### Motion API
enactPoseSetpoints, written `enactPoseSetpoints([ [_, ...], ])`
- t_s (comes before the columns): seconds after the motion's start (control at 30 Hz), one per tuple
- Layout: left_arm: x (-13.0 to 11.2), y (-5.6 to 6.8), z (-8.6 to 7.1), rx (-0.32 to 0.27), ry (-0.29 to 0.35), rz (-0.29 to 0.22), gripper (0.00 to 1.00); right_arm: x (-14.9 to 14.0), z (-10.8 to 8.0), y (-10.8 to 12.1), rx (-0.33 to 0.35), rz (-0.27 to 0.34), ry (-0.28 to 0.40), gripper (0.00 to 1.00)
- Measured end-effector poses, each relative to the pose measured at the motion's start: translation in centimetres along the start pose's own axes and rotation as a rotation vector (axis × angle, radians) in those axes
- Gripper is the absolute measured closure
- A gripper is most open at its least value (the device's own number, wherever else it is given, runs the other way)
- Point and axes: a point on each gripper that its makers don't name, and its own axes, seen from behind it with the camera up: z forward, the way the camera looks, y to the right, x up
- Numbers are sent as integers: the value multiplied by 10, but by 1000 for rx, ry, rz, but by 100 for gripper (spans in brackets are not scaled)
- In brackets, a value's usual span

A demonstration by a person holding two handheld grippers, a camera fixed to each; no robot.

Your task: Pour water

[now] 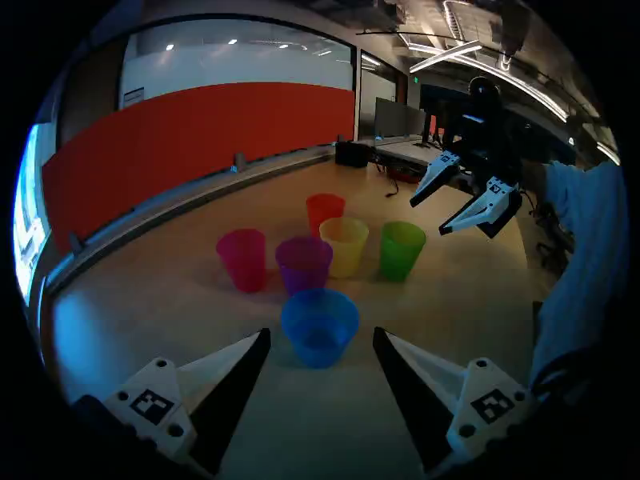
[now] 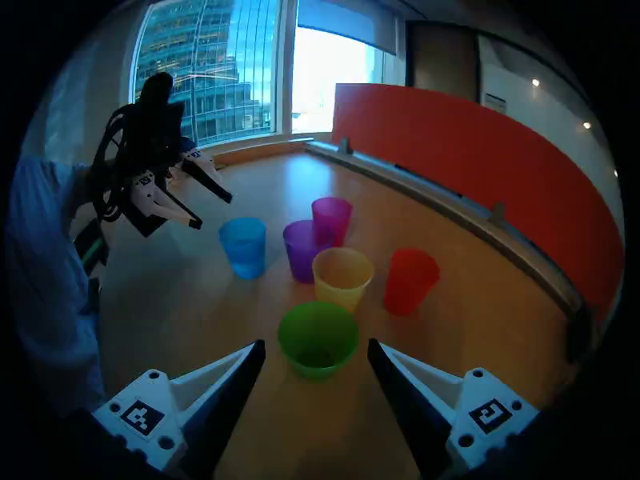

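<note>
Wood surface (image 1: 144,320), red wall (image 1: 200,128) behind. The left gripper (image 1: 320,331) is spread wide, holding nothing; blue cup (image 1: 318,316) just past its tips at 12 o'clock. The right gripper (image 2: 315,343) is likewise spread; green cup (image 2: 318,332) at 12. Red cup (image 1: 324,208) half-hidden behind yellow cup (image 1: 344,244). Water in any cup: can't tell.

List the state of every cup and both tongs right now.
Blue cup, upright.
Purple cup, upright.
Pink cup, upright.
Yellow cup, upright.
Red cup, upright.
Green cup, upright.
Left tongs, open, holding nothing.
Right tongs, open, holding nothing.
</note>
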Motion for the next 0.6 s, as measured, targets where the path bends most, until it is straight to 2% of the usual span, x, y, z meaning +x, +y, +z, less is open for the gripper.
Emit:
enactPoseSetpoints([
  [0.37, -21, 2, 11, -7, -71, 7, 4, -18, 11, -2, 7, 9, -32, 1],
  [0.6, -31, -5, 20, -3, -106, 8, 4, -25, 19, -3, 10, 8, -49, 1],
])
